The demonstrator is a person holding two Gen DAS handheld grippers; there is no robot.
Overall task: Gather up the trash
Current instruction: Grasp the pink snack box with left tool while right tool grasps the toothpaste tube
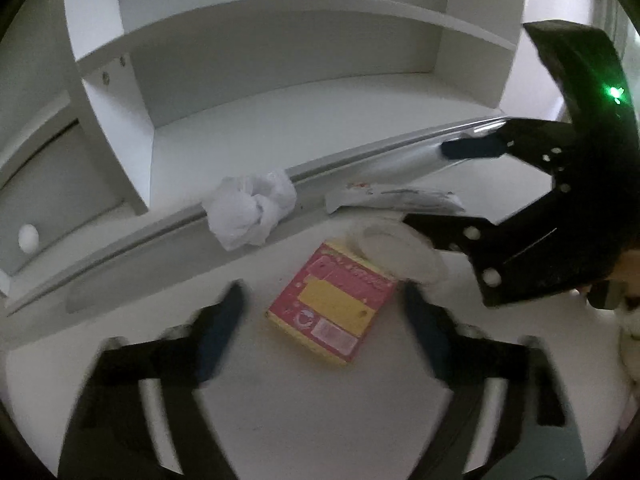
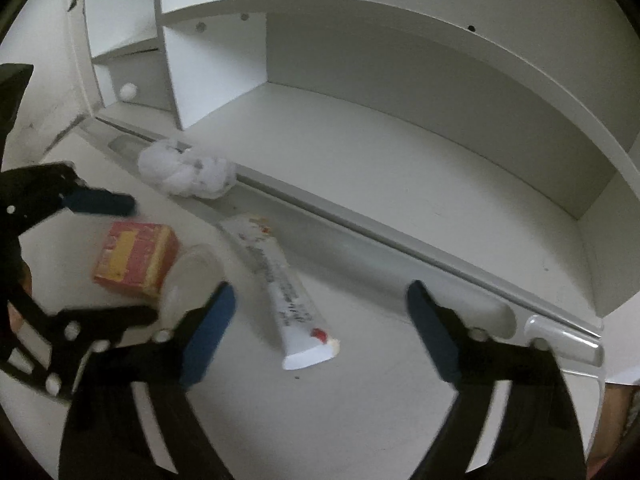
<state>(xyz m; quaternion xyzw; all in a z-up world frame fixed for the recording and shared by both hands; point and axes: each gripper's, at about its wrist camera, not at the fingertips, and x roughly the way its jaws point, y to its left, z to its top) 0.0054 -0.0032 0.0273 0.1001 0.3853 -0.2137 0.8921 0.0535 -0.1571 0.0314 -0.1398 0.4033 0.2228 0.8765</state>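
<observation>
The left gripper [image 1: 322, 300] hung over the white desk [image 1: 304, 408] with its jaws apart, grasping nothing. Between its 2 blue pads [image 1: 224, 320], in the lower centre of the frame, lay a red and yellow box [image 1: 334, 312], not touched by them. A clear cup [image 1: 394, 252] lay on its side just right of the box, touching it.

The right gripper [image 2: 320, 328] also stood released and empty. A white tube [image 2: 288, 292] lay between its pads, apart from both.

A crumpled white bag [image 2: 184, 174] rested in the grey groove [image 2: 360, 236] along the shelf, in the upper left of the right view. The shelf [image 2: 400, 168] filled the upper half of both views.
</observation>
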